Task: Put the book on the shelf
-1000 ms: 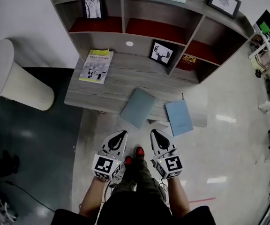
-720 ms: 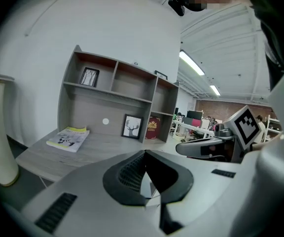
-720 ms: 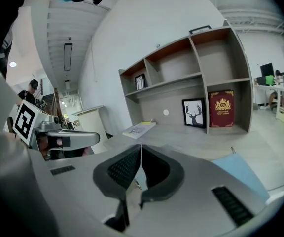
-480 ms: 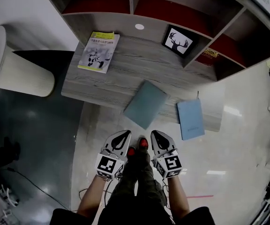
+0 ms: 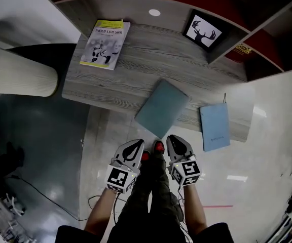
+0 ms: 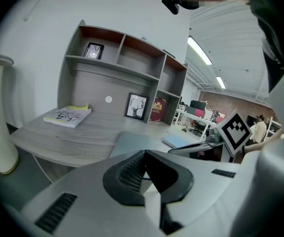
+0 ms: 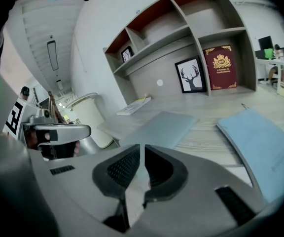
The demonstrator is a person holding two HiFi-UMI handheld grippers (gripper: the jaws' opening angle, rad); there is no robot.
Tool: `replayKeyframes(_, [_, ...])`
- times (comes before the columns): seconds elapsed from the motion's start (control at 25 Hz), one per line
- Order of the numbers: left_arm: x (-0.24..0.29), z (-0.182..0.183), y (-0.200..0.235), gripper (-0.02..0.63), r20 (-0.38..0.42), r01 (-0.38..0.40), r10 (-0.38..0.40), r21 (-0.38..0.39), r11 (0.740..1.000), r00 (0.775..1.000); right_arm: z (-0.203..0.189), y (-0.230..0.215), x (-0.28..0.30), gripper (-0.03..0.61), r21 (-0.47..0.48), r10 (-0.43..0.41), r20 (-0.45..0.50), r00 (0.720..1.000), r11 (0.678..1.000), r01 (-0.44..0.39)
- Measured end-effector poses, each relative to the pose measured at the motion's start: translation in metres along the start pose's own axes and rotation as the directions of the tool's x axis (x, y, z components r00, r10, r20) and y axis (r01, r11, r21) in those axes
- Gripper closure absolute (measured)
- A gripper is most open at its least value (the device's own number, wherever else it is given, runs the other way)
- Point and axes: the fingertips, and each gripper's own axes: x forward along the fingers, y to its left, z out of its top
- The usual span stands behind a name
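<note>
My left gripper (image 5: 134, 146) and right gripper (image 5: 175, 140) hang just short of the counter (image 5: 136, 59), fingers pressed together, holding nothing. The grey-blue book (image 5: 162, 108) overhangs the near edge, so a clumsy nudge could tip it onto the floor (image 5: 105, 130).

Bright, even light from ceiling strips (image 6: 201, 51); floor (image 5: 237, 178) glare, fisheye-warped edges.

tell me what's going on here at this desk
A person stands at the desk holding a gripper in each hand. The left gripper and right gripper are shut and empty, short of the desk's near edge. A grey-blue book overhangs that edge, a light blue book lies to its right, a yellow-and-white book at back left. None is on the shelf yet.
</note>
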Motion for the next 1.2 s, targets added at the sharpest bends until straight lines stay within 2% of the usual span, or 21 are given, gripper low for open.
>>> replayKeyframes(0.08, [0.003,-0.004,-0.001,0.611,-0.015,-0.009,0.009,0.007,1.0,1.0,-0.008,-0.006,0.006,0.544,0.029,0.0,-0.024,1.0,1.0,0.001])
replayKeyframes(0.12, [0.005,-0.005,-0.002,0.611,-0.022,-0.015,0.015,0.013,1.0,1.0,-0.013,-0.007,0.009,0.513,0.047,0.011,-0.042,0.999,0.999,-0.009])
replayKeyframes(0.16, [0.007,-0.006,-0.002,0.611,-0.029,-0.02,0.02,0.014,1.0,0.999,-0.019,-0.007,0.013,0.446,0.069,0.026,-0.061,0.998,0.997,-0.022])
replayKeyframes(0.28, [0.011,-0.012,-0.002,0.611,-0.046,-0.024,0.024,0.005,1.0,0.999,-0.031,-0.011,0.024,0.406,0.147,0.05,-0.086,0.995,0.988,-0.037])
replayKeyframes(0.36, [0.013,-0.016,0.0,0.611,-0.059,-0.023,0.023,0.005,1.0,0.998,-0.034,-0.012,0.03,0.351,0.212,0.069,-0.076,0.995,0.976,-0.051])
replayKeyframes(0.44, [0.015,-0.018,0.004,0.611,-0.065,-0.033,0.033,0.002,0.999,0.997,-0.034,-0.012,0.034,0.328,0.273,0.096,-0.054,0.994,0.959,-0.077])
replayKeyframes(0.56, [0.017,-0.023,0.009,0.611,-0.077,-0.045,0.044,-0.011,0.999,0.996,-0.036,-0.013,0.042,0.321,0.331,0.114,-0.036,0.993,0.939,-0.096])
replayKeyframes(0.76, [0.022,-0.028,0.012,0.611,-0.086,-0.046,0.045,-0.011,0.999,0.995,-0.041,-0.015,0.053,0.321,0.375,0.135,-0.034,0.99,0.92,-0.112])
replayKeyframes(0.88, [0.023,-0.034,0.015,0.611,-0.102,-0.049,0.046,-0.027,0.998,0.994,-0.043,-0.012,0.06,0.321,0.377,0.153,-0.043,0.987,0.918,-0.125])
replayKeyframes(1.04, [0.027,-0.03,0.017,0.611,-0.082,-0.051,0.044,-0.086,0.995,0.996,-0.047,-0.011,0.066,0.321,0.377,0.168,-0.055,0.984,0.916,-0.135])
replayKeyframes(1.2, [0.028,-0.028,0.02,0.611,-0.078,-0.061,0.054,-0.087,0.994,0.995,-0.046,-0.01,0.067,0.328,0.363,0.182,-0.061,0.981,0.92,-0.148])
